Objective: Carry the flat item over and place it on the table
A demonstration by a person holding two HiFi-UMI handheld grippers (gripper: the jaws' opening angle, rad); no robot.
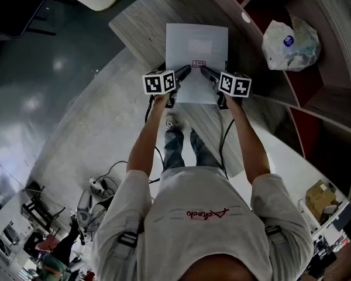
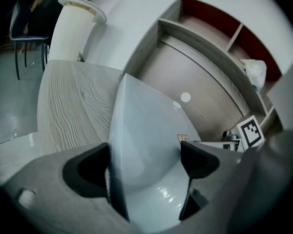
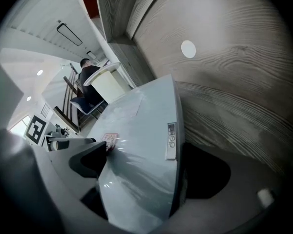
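A flat pale grey item [image 1: 196,54], like a closed laptop with a small red sticker, is held level over the wooden table [image 1: 139,27]. My left gripper [image 1: 184,72] is shut on its near left edge and my right gripper [image 1: 206,72] on its near right edge. In the left gripper view the flat item [image 2: 146,130] fills the gap between the dark pads of the gripper [image 2: 144,167]. From the right gripper [image 3: 144,167], the flat item [image 3: 141,126] is seen with a small badge on its rim. Whether it touches the table cannot be told.
A curved shelf unit with red back panels [image 1: 307,84] stands right of the table, and a white plastic bag [image 1: 289,44] lies on it. A white round-topped stand [image 2: 71,30] rises beyond the table's far end. A seated person [image 3: 90,71] is in the background.
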